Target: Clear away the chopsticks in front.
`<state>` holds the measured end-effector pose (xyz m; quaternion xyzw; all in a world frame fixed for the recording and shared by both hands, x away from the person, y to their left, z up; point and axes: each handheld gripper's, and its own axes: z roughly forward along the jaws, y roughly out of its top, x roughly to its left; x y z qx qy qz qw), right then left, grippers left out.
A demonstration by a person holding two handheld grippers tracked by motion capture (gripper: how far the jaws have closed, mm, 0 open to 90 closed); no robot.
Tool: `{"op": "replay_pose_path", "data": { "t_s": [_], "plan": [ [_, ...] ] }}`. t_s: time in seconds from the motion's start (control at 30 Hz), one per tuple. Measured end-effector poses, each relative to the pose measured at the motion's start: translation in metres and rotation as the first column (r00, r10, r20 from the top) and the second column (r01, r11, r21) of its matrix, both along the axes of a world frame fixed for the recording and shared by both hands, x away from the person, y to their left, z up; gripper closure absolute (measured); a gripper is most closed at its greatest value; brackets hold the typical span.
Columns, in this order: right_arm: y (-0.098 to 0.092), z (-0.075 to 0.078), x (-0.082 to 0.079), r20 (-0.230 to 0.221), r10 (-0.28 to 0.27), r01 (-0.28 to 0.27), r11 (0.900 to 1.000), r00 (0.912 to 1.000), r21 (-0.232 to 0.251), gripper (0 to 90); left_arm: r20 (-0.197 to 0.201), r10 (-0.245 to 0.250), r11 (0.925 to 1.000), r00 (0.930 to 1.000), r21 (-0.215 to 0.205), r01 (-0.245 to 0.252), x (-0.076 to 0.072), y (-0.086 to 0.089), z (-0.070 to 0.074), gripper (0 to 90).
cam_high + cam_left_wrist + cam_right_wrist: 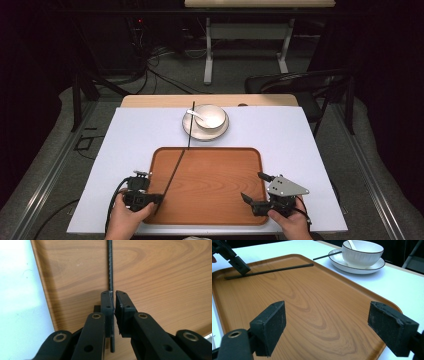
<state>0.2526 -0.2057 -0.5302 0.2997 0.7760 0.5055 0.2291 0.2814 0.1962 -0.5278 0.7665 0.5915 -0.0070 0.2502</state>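
Wooden tray (210, 187) sits at the table's near edge. Plate (189, 129) with bowl (210, 116) just past the tray's far edge. Left gripper (159, 199) clamped shut on black chopstick (175, 172) at the tray's near-left corner. Right gripper (253, 187), jaws wide apart and empty, at the near-right corner.

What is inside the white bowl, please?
A white spoon lies in the white bowl, its handle over the rim. The bowl stands on a plate. No food shows in the high view; the bowl's floor under the spoon is covered.
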Motion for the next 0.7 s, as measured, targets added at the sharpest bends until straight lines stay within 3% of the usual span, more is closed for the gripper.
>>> {"op": "replay_pose_path", "data": {
  "t_s": [0.4, 0.7],
  "plan": [
    [0.000, 0.000, 0.000, -0.002, 0.000, 0.000, 1.000, 1.0000, 0.002, 14.8, 0.012, -0.003, 1.0000, 0.9999, 0.001, 0.003, -0.001, 0.002, 0.005, 83.6],
    [0.000, 0.000, 0.000, -0.001, 0.001, -0.001, 1.000, 1.0000, 0.000, 14.8, 0.060, 0.002, 0.9997, 0.9982, -0.023, -0.001, 0.006, 0.007, 0.020, 70.0]
  ]
}}
